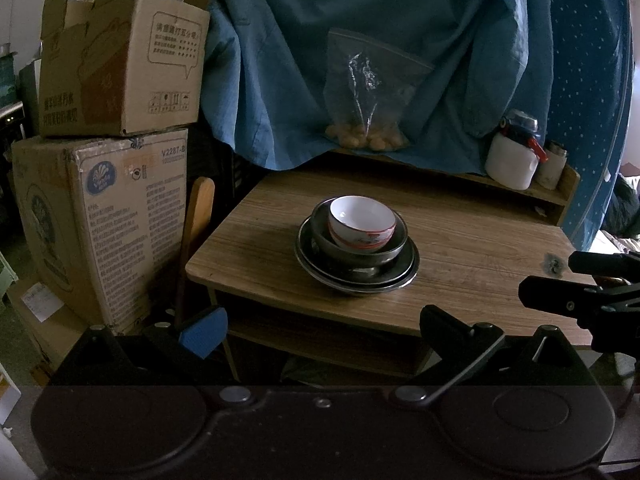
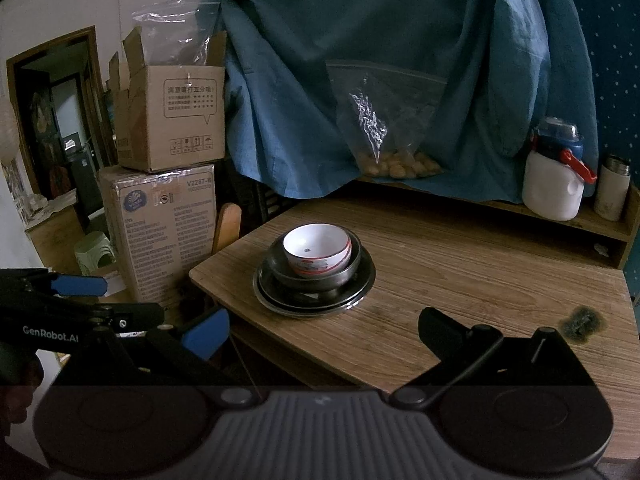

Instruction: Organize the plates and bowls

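A white bowl with a red band (image 1: 362, 226) (image 2: 317, 249) sits inside a dark metal bowl (image 1: 394, 242) (image 2: 354, 268), which rests on stacked metal plates (image 1: 400, 274) (image 2: 360, 288) near the middle of the wooden table (image 1: 460, 240) (image 2: 460, 272). My left gripper (image 1: 320, 330) hangs open in front of the table's near edge, well short of the stack, nothing between its fingers. My right gripper (image 2: 324, 330) is open too, over the near part of the tabletop, right of and behind the stack. Each gripper shows at the side of the other's view.
Two stacked cardboard boxes (image 1: 108, 152) (image 2: 168, 184) stand left of the table. A blue cloth (image 1: 360, 60) drapes behind, with a clear bag of nuts (image 1: 368, 96) on a raised shelf, beside a white jug (image 1: 512, 156) (image 2: 554, 176) and a flask (image 2: 612, 188). A burn mark (image 2: 582, 322) scars the tabletop.
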Demonstrator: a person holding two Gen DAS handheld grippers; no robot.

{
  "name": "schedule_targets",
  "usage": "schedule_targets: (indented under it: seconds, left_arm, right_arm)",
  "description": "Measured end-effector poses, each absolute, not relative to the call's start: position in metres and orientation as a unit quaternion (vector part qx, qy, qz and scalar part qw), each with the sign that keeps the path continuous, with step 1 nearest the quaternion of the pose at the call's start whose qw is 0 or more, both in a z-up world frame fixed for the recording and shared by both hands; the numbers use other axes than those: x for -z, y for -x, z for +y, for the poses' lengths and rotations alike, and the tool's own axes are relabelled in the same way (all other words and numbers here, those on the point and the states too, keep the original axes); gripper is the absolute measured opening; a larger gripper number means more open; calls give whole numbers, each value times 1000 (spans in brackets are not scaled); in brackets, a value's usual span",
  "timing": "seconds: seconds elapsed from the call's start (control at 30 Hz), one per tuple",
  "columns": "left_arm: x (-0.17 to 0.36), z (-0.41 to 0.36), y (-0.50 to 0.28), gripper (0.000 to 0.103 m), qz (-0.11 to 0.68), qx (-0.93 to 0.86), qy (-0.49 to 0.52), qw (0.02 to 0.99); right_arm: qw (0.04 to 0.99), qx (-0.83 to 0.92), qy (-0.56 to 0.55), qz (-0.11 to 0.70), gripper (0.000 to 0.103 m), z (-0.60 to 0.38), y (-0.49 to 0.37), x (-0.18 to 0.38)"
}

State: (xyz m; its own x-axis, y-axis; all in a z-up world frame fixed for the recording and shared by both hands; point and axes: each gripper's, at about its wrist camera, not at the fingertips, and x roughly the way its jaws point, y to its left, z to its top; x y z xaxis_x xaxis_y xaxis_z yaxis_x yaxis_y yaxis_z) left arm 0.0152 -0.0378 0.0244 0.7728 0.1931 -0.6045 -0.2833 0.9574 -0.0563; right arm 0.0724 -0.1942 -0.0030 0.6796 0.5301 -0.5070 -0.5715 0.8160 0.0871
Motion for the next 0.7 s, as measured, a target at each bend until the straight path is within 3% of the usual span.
schedule_targets:
  seconds: [0.7]
  left_arm:
    - [-18, -28, -18, 102, 319, -145, 92, 932]
  right_arm:
    - [912, -304, 55, 271, 103, -180, -77, 5]
